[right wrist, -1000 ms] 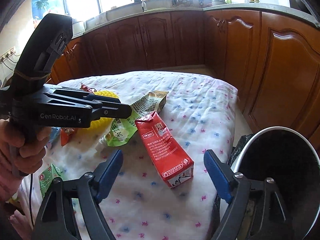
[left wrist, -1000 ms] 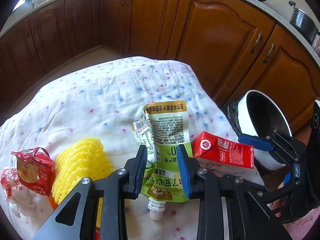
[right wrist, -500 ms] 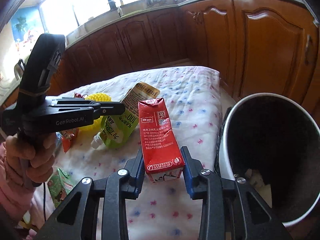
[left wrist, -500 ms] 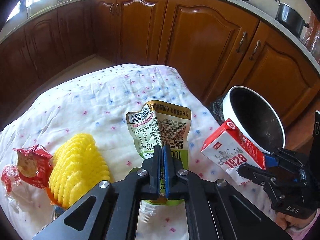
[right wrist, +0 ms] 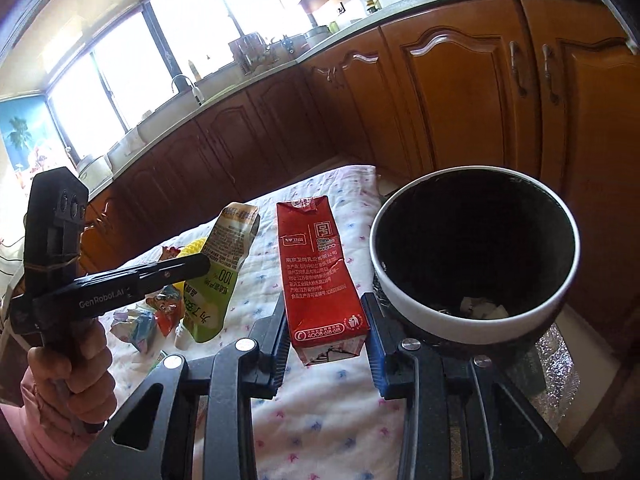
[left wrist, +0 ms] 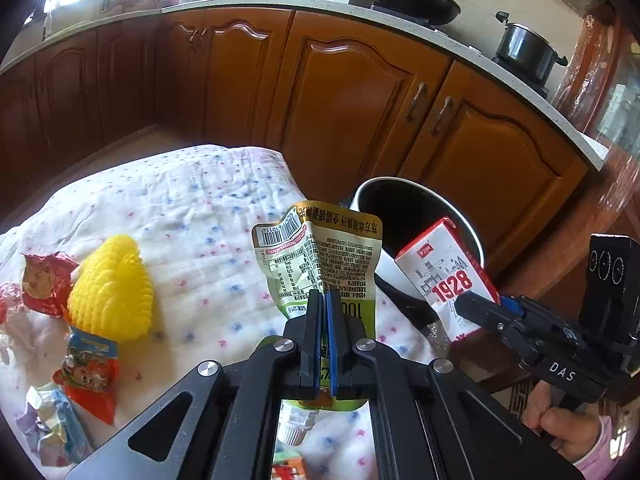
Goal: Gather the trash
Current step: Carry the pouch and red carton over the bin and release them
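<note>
**Two bits of trash up off the desk, heading for the bin**

Green juice pouch (left wrist: pixel 320 256) up in the air, pinched flat in the clenched fingers of the left gripper (left wrist: pixel 324 300), cap hanging down. Red milk carton (right wrist: pixel 320 276) lifted too, squeezed at its bottom end by the right gripper (right wrist: pixel 326 332). Both held near the white bin (right wrist: pixel 472 320) beside the desk (left wrist: pixel 180 200), likely so as to drop in. Left lying on the cloth: yellow foam net (left wrist: pixel 112 288), red wrapper (left wrist: pixel 44 280), orange snack bag (left wrist: pixel 92 372).
</note>
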A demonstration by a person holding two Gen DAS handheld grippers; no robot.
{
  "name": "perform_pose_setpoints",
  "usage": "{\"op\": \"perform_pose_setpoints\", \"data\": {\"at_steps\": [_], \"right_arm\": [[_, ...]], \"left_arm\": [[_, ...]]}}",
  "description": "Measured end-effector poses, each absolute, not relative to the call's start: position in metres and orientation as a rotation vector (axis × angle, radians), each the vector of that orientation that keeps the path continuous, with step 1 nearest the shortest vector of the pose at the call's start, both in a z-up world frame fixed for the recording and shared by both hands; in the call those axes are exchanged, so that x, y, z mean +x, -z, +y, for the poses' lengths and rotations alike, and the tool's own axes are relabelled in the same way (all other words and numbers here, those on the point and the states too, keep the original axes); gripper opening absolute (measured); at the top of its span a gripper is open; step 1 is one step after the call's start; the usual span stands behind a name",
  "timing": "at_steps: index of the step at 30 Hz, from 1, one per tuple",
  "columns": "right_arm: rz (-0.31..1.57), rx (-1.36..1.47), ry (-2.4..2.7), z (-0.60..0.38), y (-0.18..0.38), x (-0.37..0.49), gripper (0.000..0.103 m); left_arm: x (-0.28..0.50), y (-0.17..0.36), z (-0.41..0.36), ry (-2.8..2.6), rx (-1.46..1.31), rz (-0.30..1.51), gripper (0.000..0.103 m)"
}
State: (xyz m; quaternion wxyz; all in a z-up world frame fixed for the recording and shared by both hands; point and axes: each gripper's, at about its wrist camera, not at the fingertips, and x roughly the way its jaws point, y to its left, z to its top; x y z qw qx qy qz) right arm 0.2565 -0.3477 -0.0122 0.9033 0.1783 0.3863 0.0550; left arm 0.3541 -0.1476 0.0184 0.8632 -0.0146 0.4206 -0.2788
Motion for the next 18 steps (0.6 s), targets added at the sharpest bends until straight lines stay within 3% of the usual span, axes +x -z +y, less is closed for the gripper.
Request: {"op": "perform_pose_setpoints", "data": {"at_steps": [18], "right_arm": [[0.758,0.396,0.022,-0.399,0.000,0.229,0.034]], "left_arm": [[0.361,-0.009,-0.200,0.663,0.021,0.910,0.000]]}}
